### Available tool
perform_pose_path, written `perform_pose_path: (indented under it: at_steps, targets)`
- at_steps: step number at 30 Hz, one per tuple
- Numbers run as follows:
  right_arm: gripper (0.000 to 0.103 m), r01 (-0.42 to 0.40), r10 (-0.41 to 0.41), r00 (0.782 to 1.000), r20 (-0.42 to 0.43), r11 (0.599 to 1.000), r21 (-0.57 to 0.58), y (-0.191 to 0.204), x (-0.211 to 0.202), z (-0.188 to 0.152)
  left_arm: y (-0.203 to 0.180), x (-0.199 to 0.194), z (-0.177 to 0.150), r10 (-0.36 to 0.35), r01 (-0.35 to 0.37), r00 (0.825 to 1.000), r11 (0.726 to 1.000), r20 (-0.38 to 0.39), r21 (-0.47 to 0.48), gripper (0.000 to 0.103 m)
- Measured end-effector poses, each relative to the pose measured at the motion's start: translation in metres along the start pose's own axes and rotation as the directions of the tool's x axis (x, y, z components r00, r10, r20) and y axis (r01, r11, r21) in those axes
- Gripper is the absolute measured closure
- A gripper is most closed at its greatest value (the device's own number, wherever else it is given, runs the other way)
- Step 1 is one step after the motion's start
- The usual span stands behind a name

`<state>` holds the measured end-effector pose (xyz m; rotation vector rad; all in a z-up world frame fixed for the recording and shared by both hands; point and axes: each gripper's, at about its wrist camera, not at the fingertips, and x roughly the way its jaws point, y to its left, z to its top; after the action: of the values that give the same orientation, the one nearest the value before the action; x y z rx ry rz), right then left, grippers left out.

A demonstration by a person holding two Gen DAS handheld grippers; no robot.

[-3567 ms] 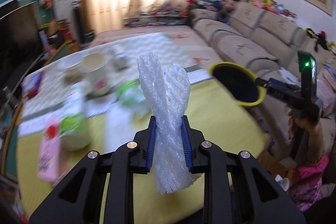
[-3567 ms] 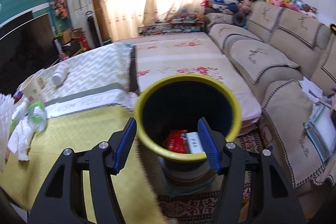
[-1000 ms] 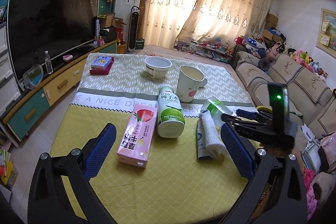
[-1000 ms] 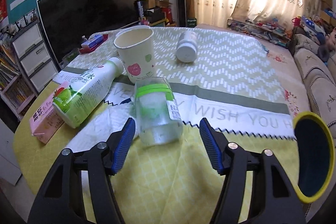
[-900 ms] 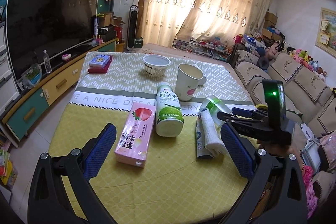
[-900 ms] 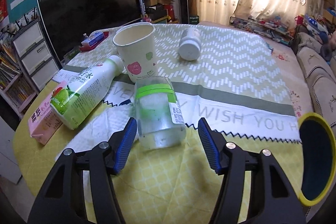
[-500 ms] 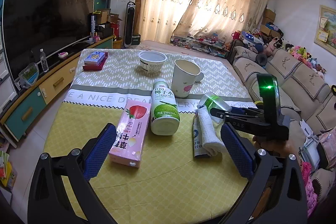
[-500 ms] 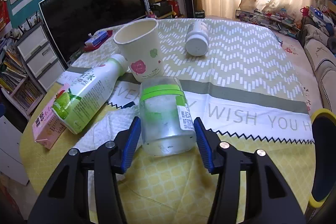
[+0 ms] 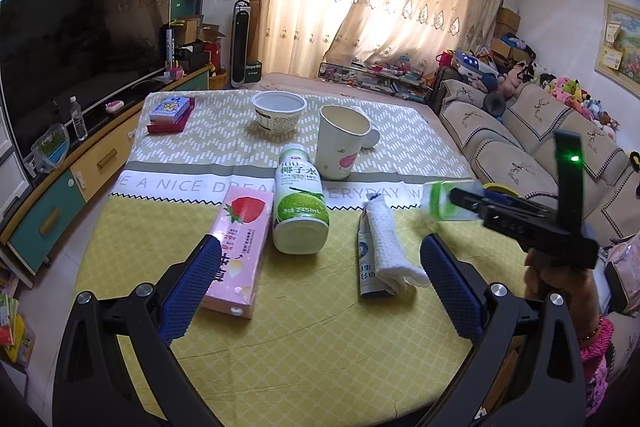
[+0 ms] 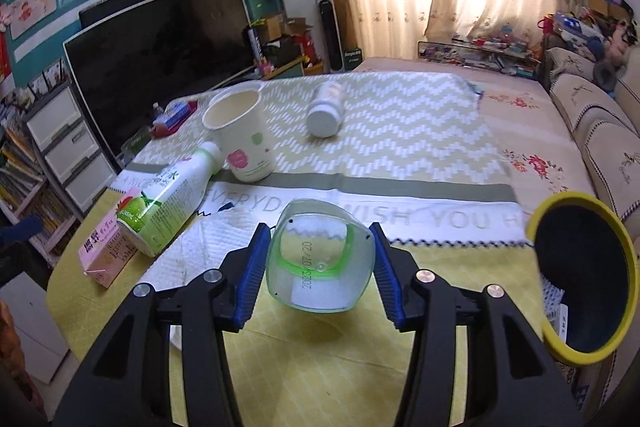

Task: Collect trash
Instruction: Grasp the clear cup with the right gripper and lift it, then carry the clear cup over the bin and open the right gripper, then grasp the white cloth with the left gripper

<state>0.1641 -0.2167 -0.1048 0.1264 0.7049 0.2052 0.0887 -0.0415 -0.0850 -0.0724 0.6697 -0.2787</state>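
The right tongs are clenched on a clear jar with a green band, lifted off the counter, its base toward the camera and long axis along the fingers. They have just been closing on it. The yellow-rimmed bin sits close to the right, nearest this hand. The left tongs hang released over a carton and a bottle marked "245mL". The jar's base reads "2023/07/20"; the cloth, "A NICE DREAM".

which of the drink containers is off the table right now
The clear bottle with the green band: it is clamped between the right gripper pads and lifted. The green-and-white coconut bottle and the pink carton lie on the tablecloth.
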Motion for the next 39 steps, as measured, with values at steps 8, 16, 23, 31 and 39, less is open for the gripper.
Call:
perform_pose_path:
  at_steps: [8,16,23,31,39]
  targets:
    - [0.055,0.057,-0.059,0.995,0.076,0.998,0.029,-0.023,-0.039,-0.003,-0.019,0.005,0.001,-0.015,0.015,1.000,0.999,-0.006,0.040,0.005]
    - [0.055,0.338,-0.356,0.932,0.073,0.922,0.189,-0.117,-0.063,-0.013,-0.035,0.022,-0.002,-0.031,0.034,0.999,0.997,-0.041,0.071,0.005]
    - [0.055,0.505,-0.513,0.858,-0.028,0.831,0.234,-0.180,-0.043,-0.026,-0.051,0.038,-0.005,-0.039,0.046,0.996,0.994,-0.075,0.103,0.005]
    - [0.055,0.533,-0.544,0.839,-0.030,0.809,0.249,-0.183,-0.037,-0.036,-0.065,0.060,-0.006,-0.039,0.055,0.992,0.990,-0.118,0.133,0.005]
    - [0.055,0.475,-0.489,0.872,0.010,0.851,0.226,-0.150,-0.051,-0.043,-0.073,0.088,-0.009,-0.024,0.052,0.986,0.985,-0.165,0.164,0.005]
